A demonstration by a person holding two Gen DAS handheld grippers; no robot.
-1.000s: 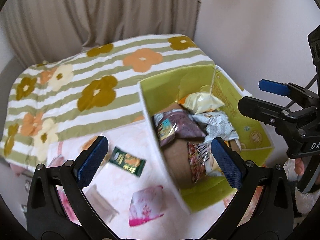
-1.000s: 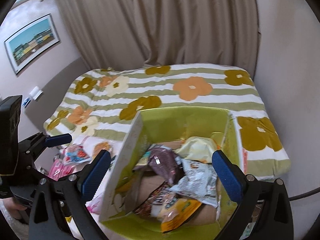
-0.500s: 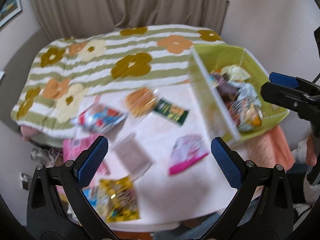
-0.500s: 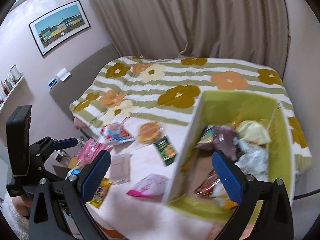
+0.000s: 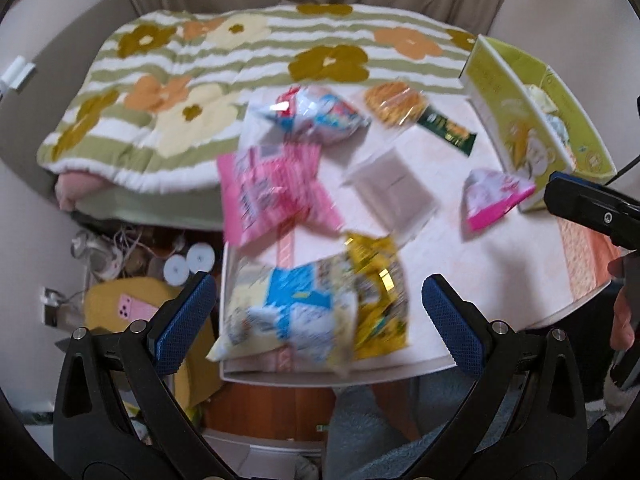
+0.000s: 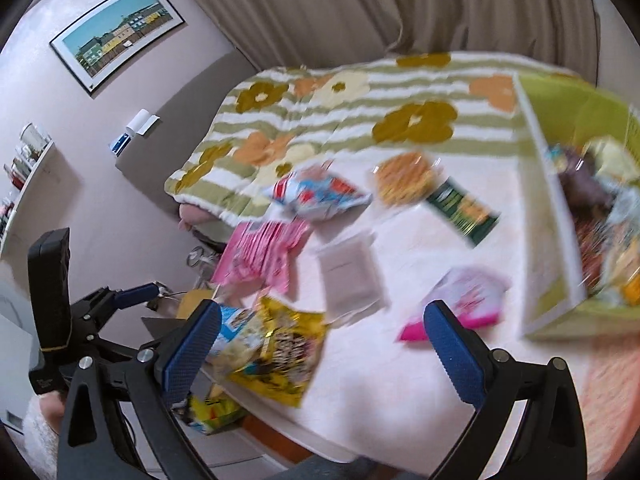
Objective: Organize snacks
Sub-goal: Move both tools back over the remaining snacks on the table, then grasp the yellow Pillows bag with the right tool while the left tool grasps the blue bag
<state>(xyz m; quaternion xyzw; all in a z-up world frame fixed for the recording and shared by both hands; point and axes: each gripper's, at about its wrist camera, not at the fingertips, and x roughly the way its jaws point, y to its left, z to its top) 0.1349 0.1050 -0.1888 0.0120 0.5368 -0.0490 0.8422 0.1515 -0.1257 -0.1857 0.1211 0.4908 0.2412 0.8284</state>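
Left gripper point(image 5: 318, 316), right gripper point(image 6: 322, 344) — jaws spread wide, both empty, above table point(image 5: 500, 264). Crinkly foil snacks below centre: blue-white bag point(image 5: 296, 316), yellow bag point(image 5: 380, 300). Mid-frame pink bag point(image 5: 268, 196), flat white pouch point(image 5: 392, 188). Green box point(image 5: 516, 120) at right edge, full of packets. Floral blanket point(image 5: 200, 64), curtain point(image 6: 400, 4) at top.

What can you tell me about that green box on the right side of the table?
The green box looks like printed cardboard, bright lime inside, with a pale outer side bearing a picture too blurred to read. It stands upright and open-topped at the table's far right edge, against the flowered blanket. It is already heaped with crinkly snack packets. A pink-and-white packet lies just beside its near corner. Neither pair of tongs touches it.
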